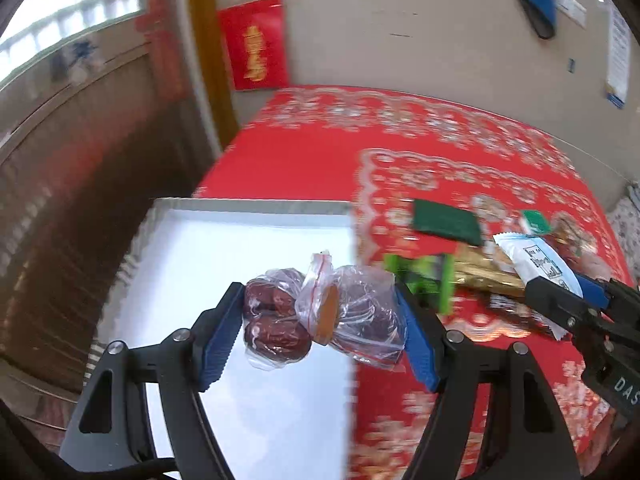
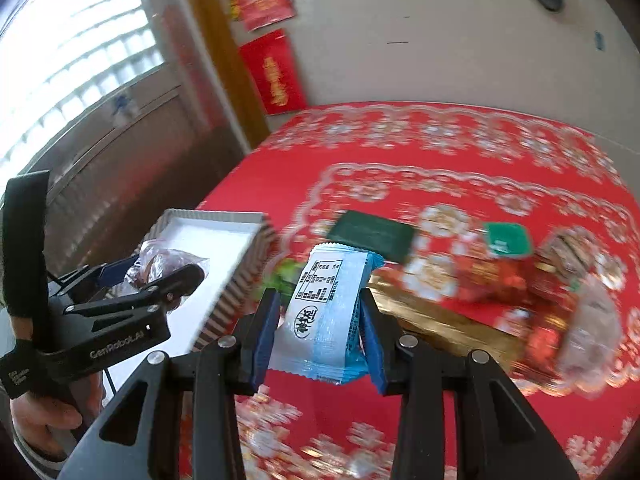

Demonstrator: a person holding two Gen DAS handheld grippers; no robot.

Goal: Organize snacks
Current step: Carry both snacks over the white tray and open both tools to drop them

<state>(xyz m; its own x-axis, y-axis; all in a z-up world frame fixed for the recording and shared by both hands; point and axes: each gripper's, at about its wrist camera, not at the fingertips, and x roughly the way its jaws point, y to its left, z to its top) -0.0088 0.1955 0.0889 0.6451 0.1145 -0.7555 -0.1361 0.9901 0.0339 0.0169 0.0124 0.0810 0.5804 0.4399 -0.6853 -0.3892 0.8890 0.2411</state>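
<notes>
The snack pile [image 2: 520, 280] on the red tablecloth [image 2: 440, 152] is smeared by motion blur, so its wrappers cannot be read. The white tray [image 1: 240, 236] runs behind the left gripper [image 1: 324, 320], its near part hidden. The right gripper [image 1: 560, 304] is cut off at the left wrist view's edge.

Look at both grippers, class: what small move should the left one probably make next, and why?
Probably lower and let go. The left gripper grips a clear bag of dates that hangs over the white box, partly past its right edge, so nudging it further over the box first seems wise. The right gripper holds a blue packet.
</notes>
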